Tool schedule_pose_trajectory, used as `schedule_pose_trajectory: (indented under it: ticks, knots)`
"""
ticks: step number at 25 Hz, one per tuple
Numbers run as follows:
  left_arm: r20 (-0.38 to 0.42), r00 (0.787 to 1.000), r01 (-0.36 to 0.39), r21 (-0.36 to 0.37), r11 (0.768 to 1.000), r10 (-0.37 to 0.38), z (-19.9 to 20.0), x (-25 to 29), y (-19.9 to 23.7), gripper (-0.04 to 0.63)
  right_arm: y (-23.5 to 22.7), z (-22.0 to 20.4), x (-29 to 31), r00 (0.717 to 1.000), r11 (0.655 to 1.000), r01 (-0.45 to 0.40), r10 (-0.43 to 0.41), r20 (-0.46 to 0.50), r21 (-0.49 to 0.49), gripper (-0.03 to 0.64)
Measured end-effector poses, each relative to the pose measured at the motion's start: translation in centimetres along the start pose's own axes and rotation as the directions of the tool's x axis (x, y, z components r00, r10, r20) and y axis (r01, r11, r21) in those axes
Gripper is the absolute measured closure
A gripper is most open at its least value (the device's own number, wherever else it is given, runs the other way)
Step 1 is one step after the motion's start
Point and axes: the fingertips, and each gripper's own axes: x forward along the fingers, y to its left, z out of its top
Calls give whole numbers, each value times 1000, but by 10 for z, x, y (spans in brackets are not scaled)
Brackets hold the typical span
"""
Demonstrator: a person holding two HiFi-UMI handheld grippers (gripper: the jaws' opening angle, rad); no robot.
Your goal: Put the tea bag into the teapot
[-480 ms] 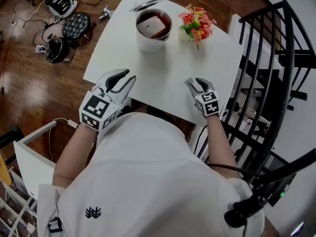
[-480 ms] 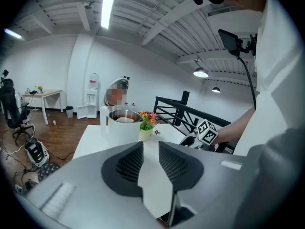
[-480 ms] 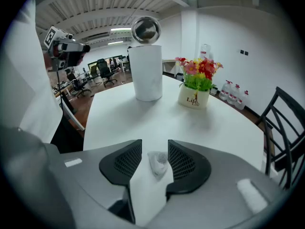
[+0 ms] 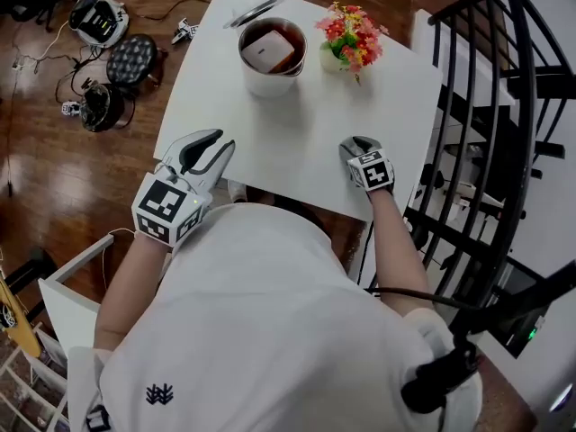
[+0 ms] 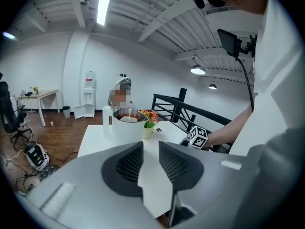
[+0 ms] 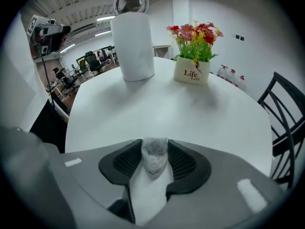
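The white teapot [image 4: 268,57] stands uncovered at the table's far side, holding brown liquid with a pale square piece floating in it. It also shows in the left gripper view [image 5: 125,123] and the right gripper view [image 6: 136,39]. My right gripper [image 4: 356,144] rests at the table's near right edge, shut on a small white mesh tea bag [image 6: 155,157] pinched between its pads [image 6: 183,162]. My left gripper [image 4: 213,147] hovers at the near left edge, apart from the pot. Its jaws stand open [image 5: 150,149] with nothing between them.
The teapot's metal lid [image 4: 259,7] lies behind it. A white pot of red and yellow flowers [image 4: 346,39] stands right of the teapot. The white table [image 4: 297,142] has a black railing [image 4: 486,106] to its right. Gear and cables [image 4: 126,57] lie on the wooden floor at left.
The head view has shifted a little. Both grippers stay near the table's front edge, and the right one still holds the tea bag.
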Motion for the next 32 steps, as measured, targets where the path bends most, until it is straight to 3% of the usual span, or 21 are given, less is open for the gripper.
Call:
schedule_pose_trajectory:
  ticks: [7,16,24,32]
  knots:
    - [9,1000,-8,4,1000,8,5,-2,11,522,-5,0,0,1000,998,18,-19,13,56,494]
    - [25,1000,11,4,1000,-12,9,0,18,522,-4,17,-21,998,998,43,-44,37,42,515]
    - [44,998,34,-4,999,-34,8,0,22,520,4,59,-62,994,999,45,-46,98,12,515]
    - [66,997,30,-17,999,-29,4,-8,32,522,24,136,-102,979,998,33,-20,204,-61,515]
